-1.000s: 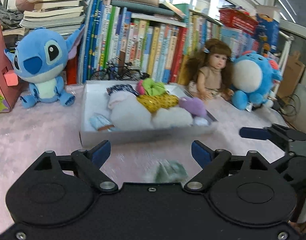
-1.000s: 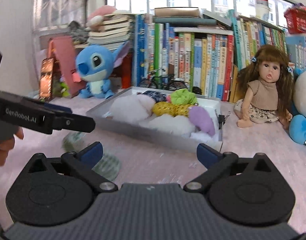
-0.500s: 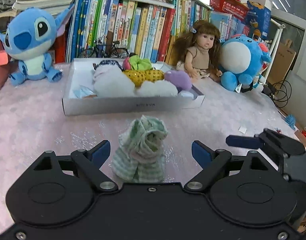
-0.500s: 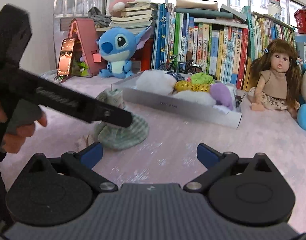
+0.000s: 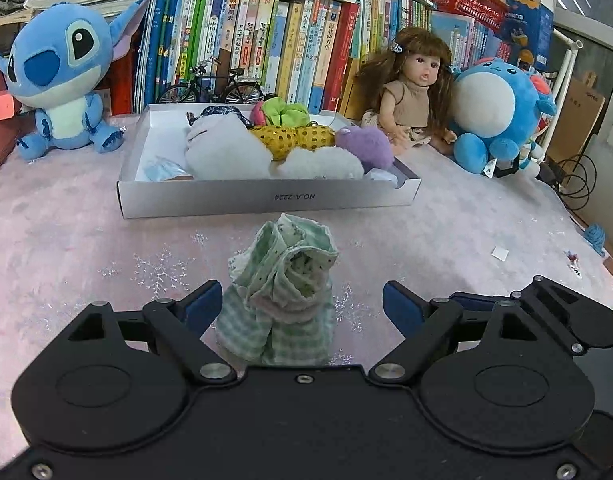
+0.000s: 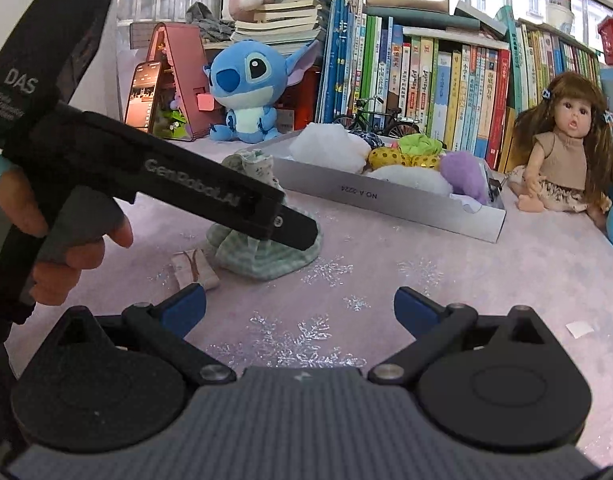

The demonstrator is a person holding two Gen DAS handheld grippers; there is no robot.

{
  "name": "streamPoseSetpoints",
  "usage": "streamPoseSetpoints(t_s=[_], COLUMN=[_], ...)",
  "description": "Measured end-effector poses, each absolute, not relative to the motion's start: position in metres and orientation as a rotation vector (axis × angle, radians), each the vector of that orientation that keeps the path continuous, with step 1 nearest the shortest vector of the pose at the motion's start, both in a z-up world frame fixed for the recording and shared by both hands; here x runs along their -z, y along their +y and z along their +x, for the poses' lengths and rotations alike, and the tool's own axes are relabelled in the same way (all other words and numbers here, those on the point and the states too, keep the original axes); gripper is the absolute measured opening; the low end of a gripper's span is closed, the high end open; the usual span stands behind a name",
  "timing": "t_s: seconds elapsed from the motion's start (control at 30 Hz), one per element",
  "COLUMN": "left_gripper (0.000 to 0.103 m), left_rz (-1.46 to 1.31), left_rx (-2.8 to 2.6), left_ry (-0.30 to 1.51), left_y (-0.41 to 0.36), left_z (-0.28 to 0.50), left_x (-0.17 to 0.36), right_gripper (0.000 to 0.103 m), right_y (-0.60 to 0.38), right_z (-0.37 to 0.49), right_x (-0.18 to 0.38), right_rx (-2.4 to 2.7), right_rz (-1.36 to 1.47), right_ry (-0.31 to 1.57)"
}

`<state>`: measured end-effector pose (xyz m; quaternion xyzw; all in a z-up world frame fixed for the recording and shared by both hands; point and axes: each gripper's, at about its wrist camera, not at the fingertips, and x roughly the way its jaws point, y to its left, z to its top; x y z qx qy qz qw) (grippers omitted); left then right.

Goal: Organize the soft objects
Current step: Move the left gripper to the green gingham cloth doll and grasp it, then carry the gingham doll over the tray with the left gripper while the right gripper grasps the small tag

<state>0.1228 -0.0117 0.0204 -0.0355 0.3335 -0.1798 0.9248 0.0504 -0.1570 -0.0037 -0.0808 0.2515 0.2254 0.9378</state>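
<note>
Left claw (image 5: 297, 306) stands with its jaws apart and has just been closing a little; the green checked cloth bundle (image 5: 280, 294) sits upright between its blue pads, touching or nearly touching the left pad (image 5: 204, 306) while a clear gap remains to the right pad (image 5: 398, 308), so the cloth is not yet pinched. From the right wrist view the same bundle (image 6: 262, 256) rests on the pink desk (image 6: 386, 264) near its front edge, partly hidden behind the left claw's black finger, with a person's hand (image 6: 46, 240) on the handle. Right claw (image 6: 300, 310) is wide open over bare desk, with nothing between its pads (the bundle lies ahead of it and to the left). Behind the bundle, toward the desk's back edge, is the white tray (image 5: 266, 200) filled with soft objects. A blue plush (image 5: 60, 80) sits at the back left, a doll (image 5: 412, 92) at the back right
</note>
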Motion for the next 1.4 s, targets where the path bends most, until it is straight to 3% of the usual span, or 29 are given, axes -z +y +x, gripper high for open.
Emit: streamPoseSetpoints(t_s=[0.03, 0.2, 0.3, 0.83, 1.1, 1.4], left_gripper=[0.08, 0.045, 0.04, 0.038, 0.038, 0.038], left_rz=[-0.076, -0.07, -0.069, -0.056, -0.069, -0.079], left_rx=[0.37, 0.372, 0.364, 0.348, 0.308, 0.301], left_ry=[0.686, 0.697, 0.7, 0.624, 0.597, 0.592], left_y=[-0.012, -0.012, -0.01, 0.011, 0.024, 0.029], left_z=[0.123, 0.126, 0.127, 0.112, 0.111, 0.114], left_x=[-0.02, -0.017, -0.017, -0.044, -0.053, -0.053], right_gripper=[0.103, 0.103, 0.103, 0.099, 0.081, 0.043], right_y=[-0.156, -0.155, -0.154, -0.144, -0.108, -0.098], right_z=[0.05, 0.05, 0.049, 0.049, 0.054, 0.063], right_x=[0.004, 0.004, 0.005, 0.0, -0.001, 0.004], right_rx=[-0.462, -0.464, -0.458, -0.514, -0.593, -0.58], right_rz=[-0.171, -0.181, -0.195, -0.116, -0.168, -0.155], right_ry=[0.514, 0.523, 0.523, 0.532, 0.545, 0.603])
